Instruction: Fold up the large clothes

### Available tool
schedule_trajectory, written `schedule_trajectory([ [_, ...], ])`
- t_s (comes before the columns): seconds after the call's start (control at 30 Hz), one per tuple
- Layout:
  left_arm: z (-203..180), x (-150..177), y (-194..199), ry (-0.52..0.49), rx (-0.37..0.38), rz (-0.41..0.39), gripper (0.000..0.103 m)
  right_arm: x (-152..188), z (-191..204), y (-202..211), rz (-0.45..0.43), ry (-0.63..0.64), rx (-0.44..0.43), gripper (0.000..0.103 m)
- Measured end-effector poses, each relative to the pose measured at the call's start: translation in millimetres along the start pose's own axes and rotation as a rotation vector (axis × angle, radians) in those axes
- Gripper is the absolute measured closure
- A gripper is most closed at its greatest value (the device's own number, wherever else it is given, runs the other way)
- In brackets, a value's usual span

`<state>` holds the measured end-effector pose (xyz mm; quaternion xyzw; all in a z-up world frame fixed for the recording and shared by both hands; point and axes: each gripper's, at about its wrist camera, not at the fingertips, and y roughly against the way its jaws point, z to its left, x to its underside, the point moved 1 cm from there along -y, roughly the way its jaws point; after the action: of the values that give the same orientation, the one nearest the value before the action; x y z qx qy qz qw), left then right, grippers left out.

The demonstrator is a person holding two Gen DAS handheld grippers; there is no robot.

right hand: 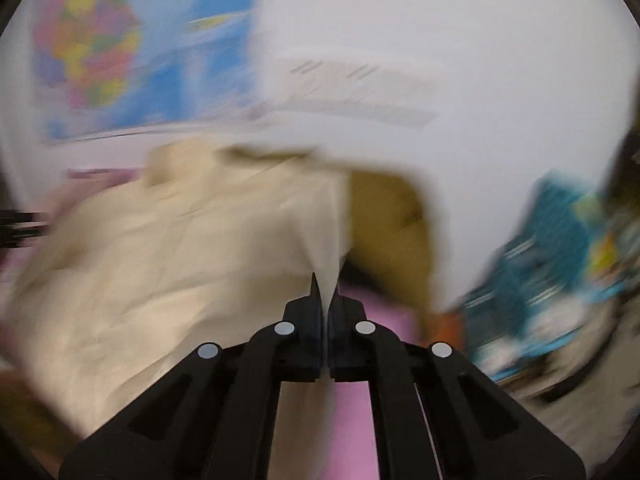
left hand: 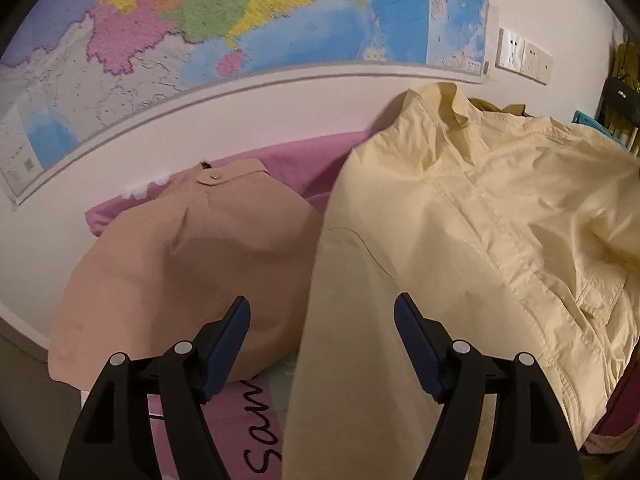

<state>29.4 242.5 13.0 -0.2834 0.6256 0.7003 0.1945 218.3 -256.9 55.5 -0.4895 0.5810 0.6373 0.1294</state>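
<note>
In the left wrist view, the left hand-held gripper point(left hand: 322, 316) stands released, its blue pads wide apart above the pale yellow shirt point(left hand: 460, 248). This shirt lies spread on the bed, collar toward the wall, and one part of it runs down between the open pads without touching them. Just beside it, at the left, lies a folded tan garment point(left hand: 192, 264). A pink sheet point(left hand: 256, 432) below shows black handwriting ("San", the rest hidden). A wall map point(left hand: 208, 20) hangs behind.

In the right wrist view (much blurred), the right hand-held gripper point(right hand: 326, 288) is clenched on a fold of the shirt's cloth. A teal basket point(right hand: 552, 264) stands at the right; its contents cannot be told.
</note>
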Motion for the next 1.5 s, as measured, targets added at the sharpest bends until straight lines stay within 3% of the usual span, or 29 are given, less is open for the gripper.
schedule_trajectory([
  [0.1,7,7,3,0.021,0.007,0.003,0.030,-7,-20,-36,0.058,-0.044,0.023,0.100],
  [0.17,10,19,6,0.027,0.017,0.013,0.029,5,-15,-70,0.130,-0.015,0.090,0.100],
  [0.33,12,63,30,0.076,0.132,0.007,0.025,47,-26,-115,0.210,-0.181,0.036,0.089],
  [0.4,5,81,44,0.060,0.174,-0.022,0.019,52,-28,-111,0.187,-0.214,0.029,0.073],
  [0.47,-7,98,53,0.029,0.178,-0.029,0.011,52,-29,-93,0.132,-0.239,0.051,0.046],
  [0.63,-22,127,36,-0.005,0.093,0.060,0.011,50,-24,-44,-0.017,-0.243,0.019,0.046],
  [0.67,-21,131,31,0.020,0.109,0.063,0.018,50,-15,-31,-0.045,-0.230,-0.024,0.046],
  [0.7,-18,132,29,0.046,0.117,0.049,0.034,49,-8,-22,-0.058,-0.213,-0.057,0.046],
  [0.73,-14,133,29,0.064,0.121,0.041,0.043,49,-1,-16,-0.067,-0.194,-0.082,0.046],
  [0.8,-2,126,34,0.121,0.135,0.018,0.075,52,25,-2,-0.080,-0.129,-0.160,0.045],
  [0.9,13,104,49,0.137,0.033,-0.019,0.087,57,59,7,-0.079,-0.069,-0.277,0.045],
  [1.07,42,36,87,0.124,-0.148,-0.093,0.088,59,110,9,-0.063,0.008,-0.404,0.045],
  [1.13,33,13,89,0.027,-0.326,-0.120,0.076,60,121,4,-0.046,0.015,-0.427,0.045],
  [1.2,18,6,76,-0.085,-0.511,-0.120,0.059,65,133,-5,-0.019,0.018,-0.454,0.045],
  [1.3,8,14,31,-0.182,-0.664,-0.035,0.054,76,149,-14,0.017,0.041,-0.461,0.045],
  [1.33,10,19,22,-0.179,-0.674,-0.009,0.051,81,151,-15,0.025,0.042,-0.456,0.045],
  [1.43,29,48,23,-0.003,-0.467,0.025,0.048,91,141,-12,0.030,0.016,-0.442,0.045],
  [1.5,39,64,48,0.102,-0.291,-0.052,0.032,102,119,-3,0.018,-0.039,-0.438,0.045],
])
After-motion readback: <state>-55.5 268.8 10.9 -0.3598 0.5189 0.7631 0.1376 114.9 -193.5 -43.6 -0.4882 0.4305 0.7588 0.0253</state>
